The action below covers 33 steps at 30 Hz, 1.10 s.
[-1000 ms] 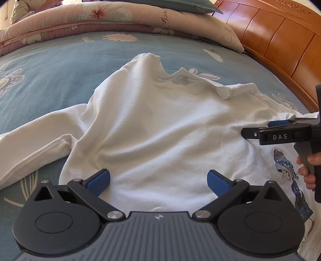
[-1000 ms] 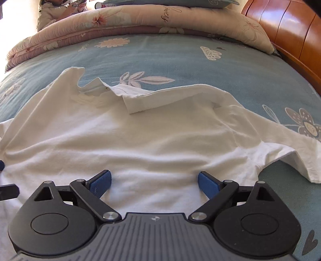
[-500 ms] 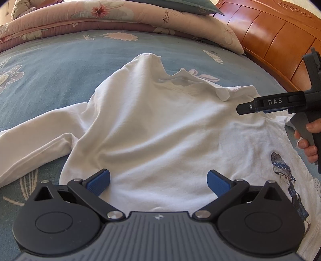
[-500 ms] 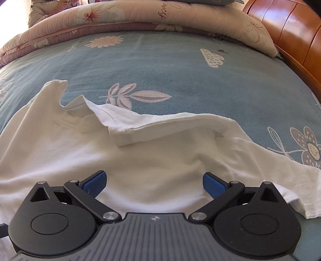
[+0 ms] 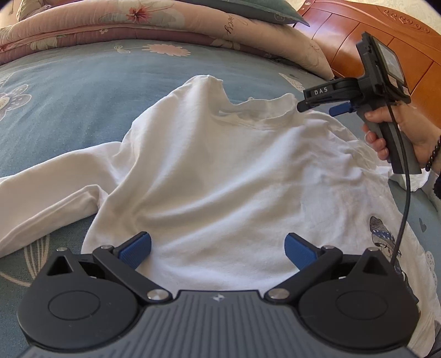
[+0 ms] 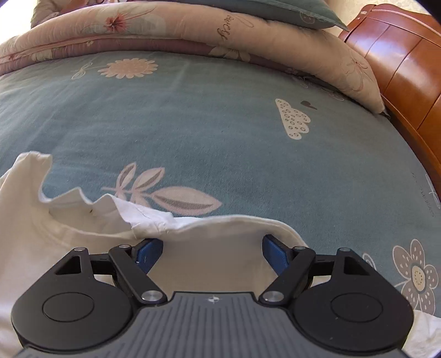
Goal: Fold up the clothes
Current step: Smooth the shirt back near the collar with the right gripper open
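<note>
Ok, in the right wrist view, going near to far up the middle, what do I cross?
Right gripper, jaws closing with nothing pinched yet → white shirt shoulder edge → blue floral bedsheet → folded pink quilt → dark green pillow.

Under the left gripper (image 5: 217,246) lies a white shirt (image 5: 220,176) of soft, matt, creased cloth. Beyond it, the blue bedsheet (image 5: 82,82) is matt woven fabric and the headboard (image 5: 386,44) glossy varnished wood. The right gripper (image 6: 212,254) has matt black plastic arms, blue pads (image 6: 148,252) and shiny metal rivets.
</note>
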Each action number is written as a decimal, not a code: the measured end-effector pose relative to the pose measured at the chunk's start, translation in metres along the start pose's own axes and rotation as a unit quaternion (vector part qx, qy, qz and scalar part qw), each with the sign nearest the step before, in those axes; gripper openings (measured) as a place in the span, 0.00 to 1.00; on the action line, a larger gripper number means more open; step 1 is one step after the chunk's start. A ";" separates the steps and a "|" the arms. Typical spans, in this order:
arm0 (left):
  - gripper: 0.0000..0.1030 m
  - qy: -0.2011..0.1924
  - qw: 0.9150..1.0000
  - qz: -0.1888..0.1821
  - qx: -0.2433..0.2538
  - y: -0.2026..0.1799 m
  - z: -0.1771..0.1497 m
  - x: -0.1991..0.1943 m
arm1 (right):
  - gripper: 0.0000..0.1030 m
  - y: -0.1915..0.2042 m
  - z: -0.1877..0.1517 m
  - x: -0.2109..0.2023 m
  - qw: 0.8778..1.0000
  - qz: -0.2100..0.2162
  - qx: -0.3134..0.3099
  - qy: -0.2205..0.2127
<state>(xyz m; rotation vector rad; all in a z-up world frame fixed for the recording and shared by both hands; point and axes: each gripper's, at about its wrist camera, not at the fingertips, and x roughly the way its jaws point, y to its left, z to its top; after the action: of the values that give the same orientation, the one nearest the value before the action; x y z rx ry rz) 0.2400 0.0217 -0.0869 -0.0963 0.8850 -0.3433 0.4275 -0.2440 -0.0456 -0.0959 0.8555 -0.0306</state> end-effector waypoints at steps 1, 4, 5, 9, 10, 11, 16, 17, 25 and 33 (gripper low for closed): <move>0.99 0.000 1.000 0.000 0.001 0.000 0.000 0.000 | 0.80 -0.004 0.005 0.001 1.000 0.002 0.016 -0.010; 0.99 0.000 1.000 0.003 0.002 -0.002 0.000 0.000 | 0.80 -0.010 0.009 0.000 0.999 0.016 0.036 -0.006; 0.99 0.000 1.000 0.003 0.003 -0.002 -0.001 0.000 | 0.80 -0.009 0.007 -0.003 0.999 0.027 0.036 -0.002; 0.99 0.001 1.000 0.008 0.003 -0.004 -0.001 -0.001 | 0.80 0.005 -0.009 -0.015 0.996 0.083 0.023 0.034; 0.99 0.002 1.000 0.009 0.004 -0.005 -0.001 -0.001 | 0.80 0.014 -0.012 -0.018 0.995 0.091 0.010 0.043; 0.99 0.003 1.000 0.009 0.004 -0.005 -0.001 -0.001 | 0.80 0.023 -0.015 -0.020 0.994 0.099 -0.006 0.053; 0.99 0.003 1.000 0.006 0.003 -0.003 -0.001 -0.002 | 0.81 0.059 -0.022 -0.007 0.989 0.091 -0.063 0.094; 0.99 0.003 1.000 0.004 0.003 -0.003 -0.001 -0.002 | 0.83 0.061 -0.022 0.000 0.990 0.086 -0.059 0.094; 0.99 0.002 1.000 0.002 0.003 -0.002 -0.002 -0.002 | 0.98 0.047 -0.005 0.025 0.995 0.095 0.005 0.025; 0.99 0.025 1.000 0.008 0.017 -0.014 -0.001 -0.008 | 0.99 0.032 -0.027 -0.037 0.993 0.093 -0.006 0.079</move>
<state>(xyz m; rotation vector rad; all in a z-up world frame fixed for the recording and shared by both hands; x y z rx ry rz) 0.2312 0.0110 -0.0787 -0.0498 0.9290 -0.3475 0.3829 -0.2121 -0.0385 -0.0244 1.0194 0.1425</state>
